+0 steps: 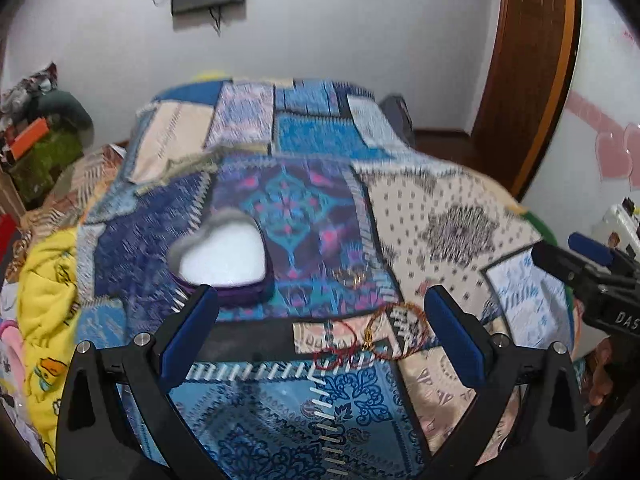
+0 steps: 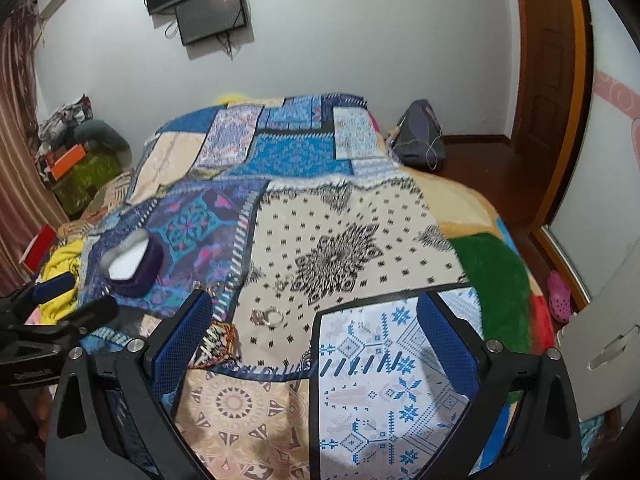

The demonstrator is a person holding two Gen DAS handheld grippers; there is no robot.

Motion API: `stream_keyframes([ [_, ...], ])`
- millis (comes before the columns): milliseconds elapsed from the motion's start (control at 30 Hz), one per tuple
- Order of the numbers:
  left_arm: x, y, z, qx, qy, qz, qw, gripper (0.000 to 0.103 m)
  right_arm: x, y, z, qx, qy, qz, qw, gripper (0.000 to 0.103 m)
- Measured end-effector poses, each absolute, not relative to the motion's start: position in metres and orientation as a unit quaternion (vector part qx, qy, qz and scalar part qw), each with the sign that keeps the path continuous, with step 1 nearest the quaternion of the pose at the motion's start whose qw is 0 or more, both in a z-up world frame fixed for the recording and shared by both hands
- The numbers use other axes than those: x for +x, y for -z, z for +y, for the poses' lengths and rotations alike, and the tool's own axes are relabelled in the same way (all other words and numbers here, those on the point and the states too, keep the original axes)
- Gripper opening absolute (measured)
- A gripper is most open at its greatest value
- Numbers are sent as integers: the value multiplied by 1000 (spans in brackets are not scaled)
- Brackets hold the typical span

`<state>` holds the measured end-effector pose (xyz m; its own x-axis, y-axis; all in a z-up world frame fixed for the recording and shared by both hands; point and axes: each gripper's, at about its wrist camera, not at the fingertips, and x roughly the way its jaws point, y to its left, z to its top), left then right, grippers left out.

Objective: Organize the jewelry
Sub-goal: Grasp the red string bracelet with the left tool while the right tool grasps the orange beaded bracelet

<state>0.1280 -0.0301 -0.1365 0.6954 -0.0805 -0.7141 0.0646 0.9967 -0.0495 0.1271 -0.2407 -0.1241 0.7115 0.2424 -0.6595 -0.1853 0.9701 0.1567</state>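
Note:
A purple heart-shaped jewelry box (image 1: 224,258) with a white lining lies open on the patterned bedspread; it also shows in the right wrist view (image 2: 134,266). Red and orange cord bracelets (image 1: 370,336) lie on the spread between my left gripper's fingers, nearer the right one. A small gold piece (image 1: 350,276) lies beyond them. Silver rings (image 2: 267,316) lie ahead of my right gripper, with smaller silver pieces (image 2: 282,281) farther on. My left gripper (image 1: 320,304) is open and empty. My right gripper (image 2: 314,312) is open and empty.
The bed's patchwork spread (image 2: 340,216) fills both views. A yellow blanket (image 1: 48,300) lies at the left edge. Boxes and clothes (image 2: 72,160) are piled at the far left. A bag (image 2: 420,136) sits on the floor by the wooden door (image 2: 548,60).

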Motion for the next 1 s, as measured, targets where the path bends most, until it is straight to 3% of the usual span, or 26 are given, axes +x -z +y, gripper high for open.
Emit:
stream_keyframes([
  [167, 139, 166, -31, -14, 51, 428, 902, 103, 133, 142, -235, 26, -139, 392, 909, 81],
  [633, 141, 201, -32, -28, 79, 479, 874, 70, 140, 174, -206, 28, -223, 444, 868, 48],
  [800, 140, 201, -21, -34, 83, 482, 872, 49, 145, 178, -194, 34, -248, 453, 856, 43],
  [1000, 138, 204, -17, -44, 95, 481, 871, 37, 155, 197, -182, 49, -268, 487, 830, 41],
])
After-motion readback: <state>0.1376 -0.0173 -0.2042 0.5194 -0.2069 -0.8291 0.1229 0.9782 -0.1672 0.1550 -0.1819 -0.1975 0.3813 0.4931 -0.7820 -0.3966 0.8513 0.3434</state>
